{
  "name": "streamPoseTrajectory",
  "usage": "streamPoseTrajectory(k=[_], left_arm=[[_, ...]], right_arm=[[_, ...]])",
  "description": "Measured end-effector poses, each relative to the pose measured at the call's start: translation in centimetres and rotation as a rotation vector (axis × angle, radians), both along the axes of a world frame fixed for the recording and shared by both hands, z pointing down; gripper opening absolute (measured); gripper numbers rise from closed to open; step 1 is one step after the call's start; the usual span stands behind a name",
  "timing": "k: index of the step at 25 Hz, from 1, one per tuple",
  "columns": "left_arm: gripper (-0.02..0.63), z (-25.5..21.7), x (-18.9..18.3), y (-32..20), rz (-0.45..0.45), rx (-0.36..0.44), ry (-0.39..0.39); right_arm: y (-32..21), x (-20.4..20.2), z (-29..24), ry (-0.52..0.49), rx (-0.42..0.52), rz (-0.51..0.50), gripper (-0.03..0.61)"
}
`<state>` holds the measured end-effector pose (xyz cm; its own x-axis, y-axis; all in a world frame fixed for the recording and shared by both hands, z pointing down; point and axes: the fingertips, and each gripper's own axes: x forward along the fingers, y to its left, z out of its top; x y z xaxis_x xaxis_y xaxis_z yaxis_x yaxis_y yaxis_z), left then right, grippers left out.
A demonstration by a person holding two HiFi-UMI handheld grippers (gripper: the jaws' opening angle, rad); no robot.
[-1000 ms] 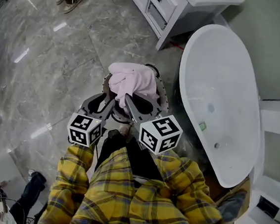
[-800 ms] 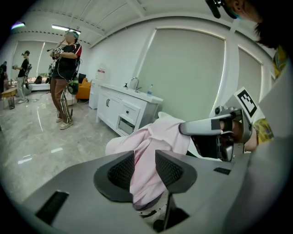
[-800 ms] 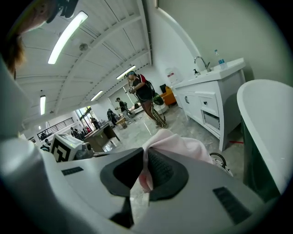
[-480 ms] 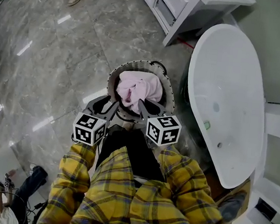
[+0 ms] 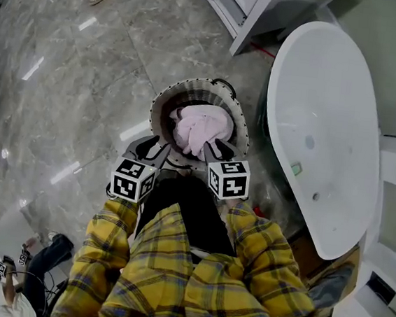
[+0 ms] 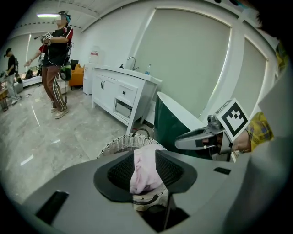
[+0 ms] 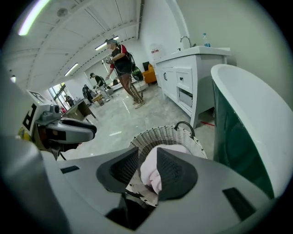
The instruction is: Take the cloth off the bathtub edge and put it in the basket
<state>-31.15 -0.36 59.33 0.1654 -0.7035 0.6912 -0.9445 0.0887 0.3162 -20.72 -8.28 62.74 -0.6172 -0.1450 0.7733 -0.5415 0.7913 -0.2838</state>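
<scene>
Head view: the woven basket [image 5: 163, 105] stands on the grey stone floor [image 5: 81, 64], and its right rim sits close beside the white bathtub [image 5: 347, 78], so it's tight on that side. There's plenty of open floor to the left and far left. A white cabinet [image 5: 237, 3] closes off the far side, well apart from the basket. The pink cloth [image 5: 202, 128] lies bunched inside the basket. Both tools come in over the near rim, side by side. The left tool [image 5: 162, 149] is clamped on a fold of the cloth, pads pressing it. The right tool [image 5: 209, 148] has just been opening its jaws. In the right gripper view the cloth sits between them against the right pad, with a gap at the left one.
</scene>
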Motion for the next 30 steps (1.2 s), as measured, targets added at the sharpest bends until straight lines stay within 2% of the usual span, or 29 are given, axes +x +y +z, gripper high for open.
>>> streamPoseTrajectory(k=[1, 3, 4, 6, 8, 11, 30], left_arm=[[0.155, -0.1, 0.1, -0.2, 0.000, 0.000, 0.000], [0.155, -0.3, 0.3, -0.6, 0.000, 0.003, 0.002], [0.155, -0.3, 0.5, -0.7, 0.001, 0.006, 0.004], [0.145, -0.7, 1.0, -1.1, 0.000, 0.019, 0.008], [0.095, -1.4, 1.3, -1.4, -0.015, 0.042, 0.018], [0.060, -2.5, 1.6, -1.7, -0.041, 0.070, 0.016], [0.046, -9.3, 4.9, -0.8, -0.175, 0.193, -0.039]], right_arm=[[-0.3, 0.1, -0.3, -0.006, 0.004, 0.009, 0.121], [-0.5, 0.4, -0.7, -0.031, -0.019, 0.025, 0.110], [-0.5, 0.6, -0.8, -0.044, -0.033, 0.030, 0.072], [-0.5, 1.1, -1.3, -0.065, -0.039, 0.028, 0.044], [-0.5, 1.6, -1.9, -0.085, -0.030, 0.018, 0.035], [-0.8, 2.1, -3.0, -0.108, -0.016, 0.021, 0.029], [-1.8, 6.0, -11.2, -0.253, 0.037, 0.034, 0.026]])
